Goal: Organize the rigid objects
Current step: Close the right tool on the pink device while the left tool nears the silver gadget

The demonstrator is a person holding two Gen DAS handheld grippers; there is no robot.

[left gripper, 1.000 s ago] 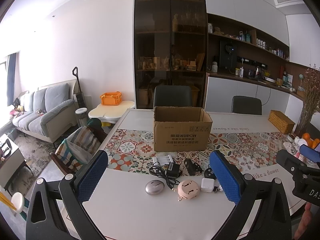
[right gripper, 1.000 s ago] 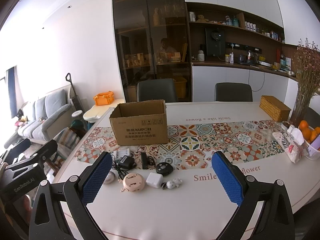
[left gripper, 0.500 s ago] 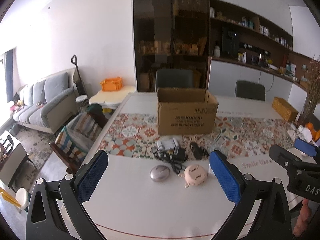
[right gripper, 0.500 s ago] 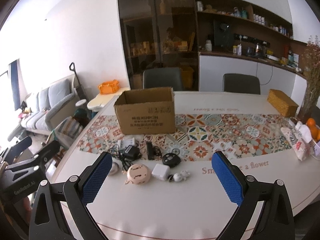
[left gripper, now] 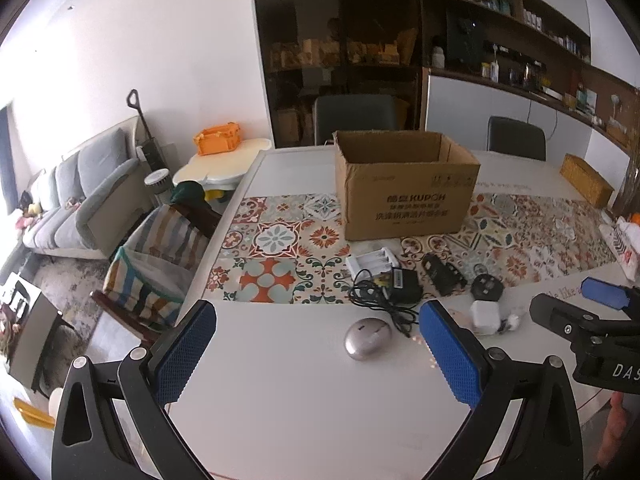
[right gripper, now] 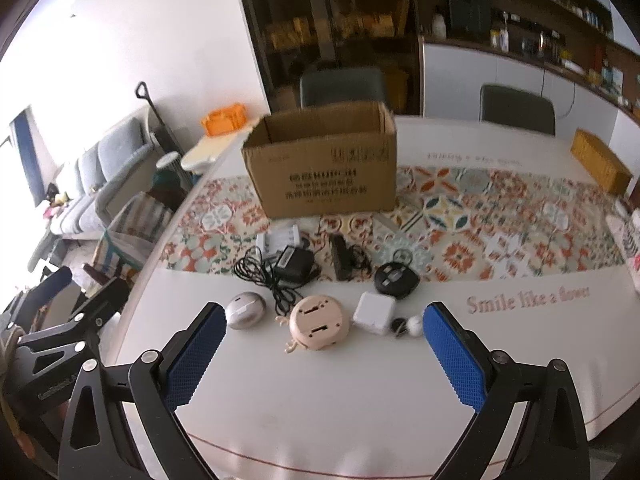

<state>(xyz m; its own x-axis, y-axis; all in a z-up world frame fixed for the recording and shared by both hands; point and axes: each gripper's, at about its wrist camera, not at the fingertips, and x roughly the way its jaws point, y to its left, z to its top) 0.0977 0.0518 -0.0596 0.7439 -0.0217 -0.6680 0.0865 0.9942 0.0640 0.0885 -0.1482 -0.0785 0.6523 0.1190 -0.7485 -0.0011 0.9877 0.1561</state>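
Observation:
An open cardboard box (left gripper: 404, 184) (right gripper: 324, 168) stands on the patterned runner. In front of it lie a white battery charger (left gripper: 370, 261) (right gripper: 279, 239), a black adapter with cable (left gripper: 402, 282) (right gripper: 294, 265), a black device (right gripper: 341, 258), a round black disc (right gripper: 396, 278), a silver mouse (left gripper: 367, 338) (right gripper: 245, 310), a pink round gadget (right gripper: 319, 322), a white cube charger (right gripper: 375, 312) and a small white ball (right gripper: 414, 325). My left gripper (left gripper: 316, 356) hovers open just short of the mouse. My right gripper (right gripper: 322, 354) hovers open near the pink gadget. Both hold nothing.
The white table (right gripper: 320, 408) curves to a near edge with a red line. A wicker box (right gripper: 600, 164) sits far right, a patterned pouch (left gripper: 628, 248) at the right edge. Two chairs (left gripper: 356, 118) stand behind the table; a striped chair (left gripper: 160, 264) and sofa lie left.
Both grippers have tilted down and moved closer to the table, so the small objects and box loom larger. Nothing on the table has shifted and both grippers stay open.

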